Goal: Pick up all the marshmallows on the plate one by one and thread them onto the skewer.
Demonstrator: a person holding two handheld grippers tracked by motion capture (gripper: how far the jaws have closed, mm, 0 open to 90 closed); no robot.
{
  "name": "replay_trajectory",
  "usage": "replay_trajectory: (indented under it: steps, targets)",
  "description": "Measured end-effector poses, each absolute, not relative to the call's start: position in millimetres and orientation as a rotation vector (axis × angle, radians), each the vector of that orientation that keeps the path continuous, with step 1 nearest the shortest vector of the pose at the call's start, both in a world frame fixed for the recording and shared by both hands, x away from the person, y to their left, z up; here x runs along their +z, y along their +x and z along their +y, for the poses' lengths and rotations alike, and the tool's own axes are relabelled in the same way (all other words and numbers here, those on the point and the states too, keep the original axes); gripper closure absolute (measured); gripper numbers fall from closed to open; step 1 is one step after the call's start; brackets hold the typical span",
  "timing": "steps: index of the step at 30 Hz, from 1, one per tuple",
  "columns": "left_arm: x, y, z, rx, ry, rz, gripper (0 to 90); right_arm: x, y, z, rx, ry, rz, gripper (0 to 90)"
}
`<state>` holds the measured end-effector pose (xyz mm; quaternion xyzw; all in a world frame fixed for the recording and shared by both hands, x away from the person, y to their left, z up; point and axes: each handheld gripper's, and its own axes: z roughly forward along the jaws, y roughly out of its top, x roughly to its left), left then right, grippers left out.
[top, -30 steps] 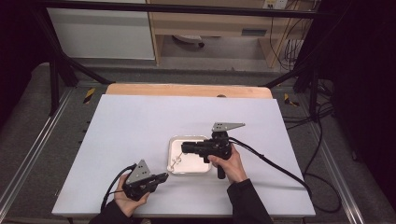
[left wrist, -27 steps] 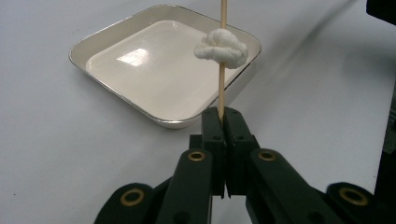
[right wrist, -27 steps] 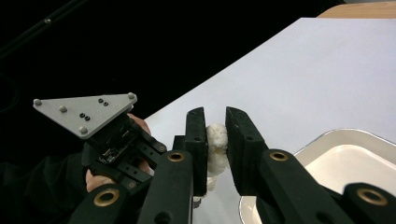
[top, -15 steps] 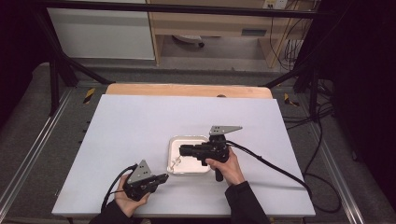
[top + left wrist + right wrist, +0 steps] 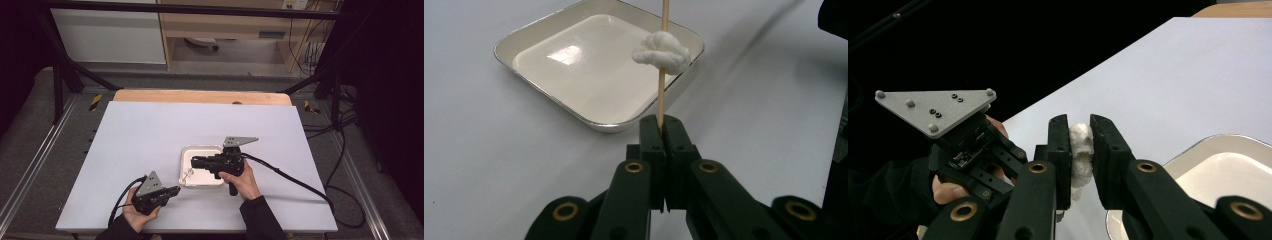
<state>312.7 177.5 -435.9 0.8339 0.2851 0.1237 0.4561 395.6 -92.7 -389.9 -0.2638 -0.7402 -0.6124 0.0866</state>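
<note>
Skewer (image 5: 662, 75) is clamped upright in left tongs (image 5: 663, 131) just before tray (image 5: 524, 37) on desk (image 5: 150, 130); right tongs (image 5: 1079, 145) pinch its white lump (image 5: 1081, 150). Risk: sideways pull snaps skewer or tears lump

Both grippers, left (image 5: 172, 191) and right (image 5: 196, 162), are matt black, each with two flat-sided jaws on linked arms pinned by brass-ringed pivots. Small dark screws dot the jaw blocks. A grey three-cornered plate (image 5: 935, 111) tops each body, with round studs at its corners and black screws near the middle. A thick black cable (image 5: 295, 181) trails from the right gripper toward 4 o'clock. The sleeves (image 5: 262, 220) are black.
</note>
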Motion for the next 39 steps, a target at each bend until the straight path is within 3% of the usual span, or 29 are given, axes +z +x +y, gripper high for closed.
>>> replay_trajectory:
  steps: [39]
  targets:
    - [-436.5,311.5,175.4,0.307,2.063,0.694,89.1,-397.2,388.6,-88.0,-1.829,-0.759,-2.244,80.5]
